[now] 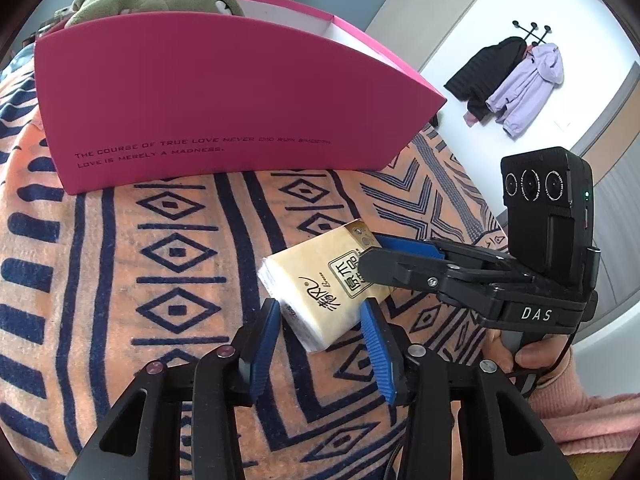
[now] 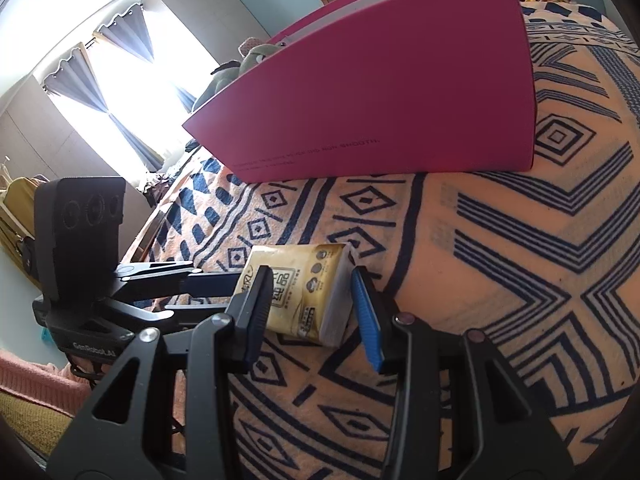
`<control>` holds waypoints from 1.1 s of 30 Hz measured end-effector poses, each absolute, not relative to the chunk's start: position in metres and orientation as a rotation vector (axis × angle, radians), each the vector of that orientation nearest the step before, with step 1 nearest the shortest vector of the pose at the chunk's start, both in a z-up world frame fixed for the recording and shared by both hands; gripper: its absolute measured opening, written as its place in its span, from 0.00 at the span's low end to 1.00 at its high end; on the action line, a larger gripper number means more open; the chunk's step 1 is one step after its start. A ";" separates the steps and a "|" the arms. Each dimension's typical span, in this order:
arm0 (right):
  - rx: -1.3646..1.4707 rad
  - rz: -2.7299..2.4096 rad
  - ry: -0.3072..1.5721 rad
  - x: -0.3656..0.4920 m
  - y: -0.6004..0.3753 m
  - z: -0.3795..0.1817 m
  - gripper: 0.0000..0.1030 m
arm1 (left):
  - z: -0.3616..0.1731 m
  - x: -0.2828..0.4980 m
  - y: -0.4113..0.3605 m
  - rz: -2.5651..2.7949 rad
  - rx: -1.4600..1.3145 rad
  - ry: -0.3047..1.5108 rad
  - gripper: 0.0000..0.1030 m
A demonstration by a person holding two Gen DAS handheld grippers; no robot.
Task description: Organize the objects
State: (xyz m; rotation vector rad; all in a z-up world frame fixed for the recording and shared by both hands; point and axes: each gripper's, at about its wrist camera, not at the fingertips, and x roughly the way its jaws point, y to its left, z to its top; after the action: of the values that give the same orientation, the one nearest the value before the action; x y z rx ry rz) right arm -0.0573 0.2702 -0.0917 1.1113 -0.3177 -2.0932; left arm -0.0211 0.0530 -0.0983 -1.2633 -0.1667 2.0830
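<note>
A yellow tissue pack [image 1: 320, 280] lies on the patterned blanket [image 1: 120, 260]. My left gripper [image 1: 322, 312] is open, its blue pads straddling the pack's near end without pressing it. My right gripper [image 1: 370, 250] comes in from the right, its fingers on either side of the pack's far end. In the right wrist view the right gripper [image 2: 310, 284] is open around the pack [image 2: 300, 296], and the left gripper [image 2: 208, 284] reaches in from the left. A large pink box [image 1: 224, 104] stands open behind, also in the right wrist view [image 2: 384, 92].
A green plush toy [image 1: 152, 0] sits in the pink box. Coats [image 1: 516, 84] hang on a wall rack at the right. A bright curtained window [image 2: 128, 80] lies left. The blanket [image 2: 520, 280] spreads wide to the right.
</note>
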 end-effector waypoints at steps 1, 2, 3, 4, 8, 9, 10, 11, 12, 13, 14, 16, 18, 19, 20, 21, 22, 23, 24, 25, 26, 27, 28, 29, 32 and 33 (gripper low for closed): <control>1.111 -2.094 -0.317 -0.057 0.271 -0.092 0.42 | -0.099 -0.021 0.054 2.085 -1.264 -0.163 0.41; 1.113 -2.095 -0.317 -0.057 0.271 -0.092 0.42 | -0.099 -0.021 0.055 2.087 -1.264 -0.161 0.41; 1.117 -2.094 -0.318 -0.057 0.271 -0.093 0.41 | -0.098 -0.021 0.055 2.087 -1.263 -0.160 0.41; 1.121 -2.092 -0.320 -0.057 0.271 -0.093 0.40 | -0.099 -0.021 0.056 2.086 -1.265 -0.162 0.41; 1.124 -2.088 -0.331 -0.054 0.273 -0.094 0.39 | -0.098 -0.019 0.057 2.088 -1.262 -0.158 0.41; 1.123 -2.089 -0.330 -0.053 0.273 -0.094 0.39 | -0.098 -0.019 0.058 2.090 -1.260 -0.154 0.41; 1.121 -2.091 -0.330 -0.052 0.274 -0.093 0.39 | -0.097 -0.018 0.059 2.092 -1.257 -0.150 0.41; 1.119 -2.092 -0.333 -0.051 0.275 -0.093 0.39 | -0.097 -0.017 0.060 2.094 -1.255 -0.146 0.41; 1.115 -2.094 -0.336 -0.050 0.276 -0.092 0.39 | -0.096 -0.016 0.061 2.095 -1.253 -0.144 0.41; 1.111 -2.097 -0.336 -0.050 0.275 -0.092 0.39 | -0.096 -0.016 0.062 2.095 -1.251 -0.144 0.41; 1.107 -2.100 -0.334 -0.048 0.276 -0.090 0.39 | -0.095 -0.015 0.063 2.094 -1.251 -0.143 0.40; 1.099 -2.104 -0.336 -0.046 0.277 -0.089 0.39 | -0.095 -0.015 0.065 2.094 -1.248 -0.140 0.40; 1.093 -2.112 -0.336 -0.045 0.276 -0.087 0.39 | -0.094 -0.015 0.066 2.091 -1.244 -0.139 0.40; 1.089 -2.118 -0.333 -0.044 0.276 -0.086 0.39 | -0.093 -0.015 0.067 2.090 -1.242 -0.137 0.40; 1.085 -2.122 -0.334 -0.043 0.276 -0.086 0.39 | -0.093 -0.015 0.067 2.091 -1.240 -0.134 0.39; 1.082 -2.125 -0.335 -0.042 0.276 -0.085 0.39 | -0.092 -0.015 0.068 2.092 -1.238 -0.131 0.39; 1.079 -2.129 -0.336 -0.041 0.276 -0.084 0.39 | -0.091 -0.015 0.069 2.092 -1.235 -0.128 0.39; 1.076 -2.132 -0.334 -0.041 0.276 -0.084 0.39 | -0.090 -0.014 0.069 2.093 -1.232 -0.127 0.39; 1.073 -2.135 -0.334 -0.040 0.276 -0.083 0.39 | -0.089 -0.014 0.070 2.094 -1.229 -0.125 0.39; 1.073 -2.134 -0.335 -0.040 0.276 -0.083 0.39 | -0.089 -0.013 0.070 2.095 -1.225 -0.124 0.39; 1.069 -2.137 -0.333 -0.040 0.276 -0.082 0.39 | -0.087 -0.013 0.070 2.095 -1.221 -0.126 0.39; 1.066 -2.139 -0.334 -0.039 0.277 -0.081 0.39 | -0.086 -0.013 0.070 2.095 -1.218 -0.127 0.39; 1.063 -2.141 -0.335 -0.039 0.277 -0.080 0.39 | -0.085 -0.012 0.070 2.096 -1.214 -0.125 0.39; 1.061 -2.143 -0.332 -0.039 0.277 -0.080 0.39 | -0.085 -0.012 0.070 2.097 -1.209 -0.123 0.39; 1.068 -2.145 -0.332 -0.040 0.277 -0.082 0.39 | -0.085 -0.013 0.072 2.096 -1.210 -0.118 0.39; 1.073 -2.144 -0.331 -0.041 0.278 -0.083 0.39 | -0.085 -0.013 0.072 2.095 -1.213 -0.117 0.39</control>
State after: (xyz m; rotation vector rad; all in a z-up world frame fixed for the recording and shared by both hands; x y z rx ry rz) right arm -0.0408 0.2776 -0.0833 1.0727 -0.3312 -2.1436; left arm -0.0133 0.0718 -0.0854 -1.2127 -0.1170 2.0953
